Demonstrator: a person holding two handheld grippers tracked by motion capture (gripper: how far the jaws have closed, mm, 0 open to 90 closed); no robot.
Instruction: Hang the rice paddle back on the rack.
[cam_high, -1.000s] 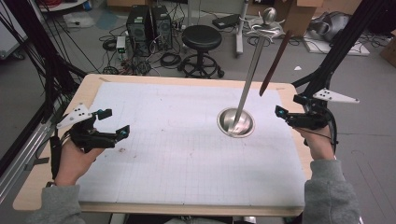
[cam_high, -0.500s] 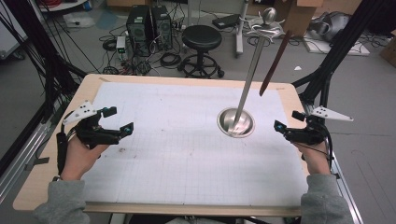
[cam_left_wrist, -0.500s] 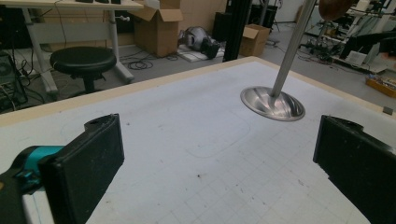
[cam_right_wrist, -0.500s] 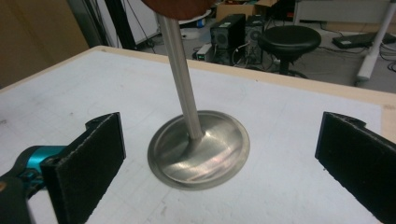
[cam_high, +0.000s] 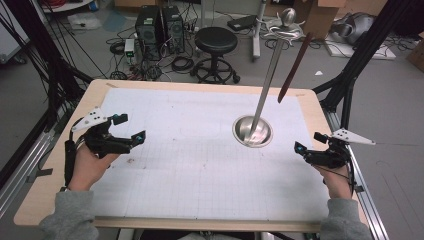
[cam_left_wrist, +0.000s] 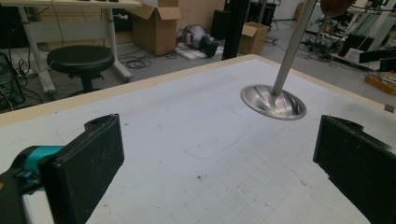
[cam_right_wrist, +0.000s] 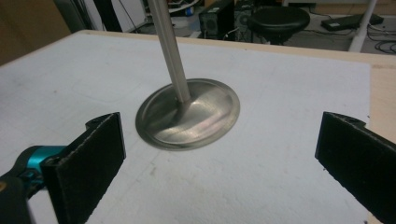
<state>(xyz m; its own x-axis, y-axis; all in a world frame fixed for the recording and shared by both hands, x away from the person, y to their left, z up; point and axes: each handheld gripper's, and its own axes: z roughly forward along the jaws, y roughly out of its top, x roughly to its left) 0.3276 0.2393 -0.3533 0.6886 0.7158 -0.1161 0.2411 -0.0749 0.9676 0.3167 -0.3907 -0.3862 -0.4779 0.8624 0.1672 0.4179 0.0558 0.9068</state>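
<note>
Fingers (cam_left_wrist: 88, 172) of both grippers spread wide, gripping nothing.
The left gripper (cam_high: 131, 128) hovers at the mat's left edge; the right gripper (cam_high: 309, 143) sits just right of the metal stand (cam_high: 252, 131) (round base, upright pole), right of centre.

The left gripper (cam_high: 131, 127) hovered near the table's left edge, jaws spread wide. The right gripper (cam_high: 308, 145) hung near the right edge, jaws likewise apart, both gripped by grey-sleeved hands.
</note>
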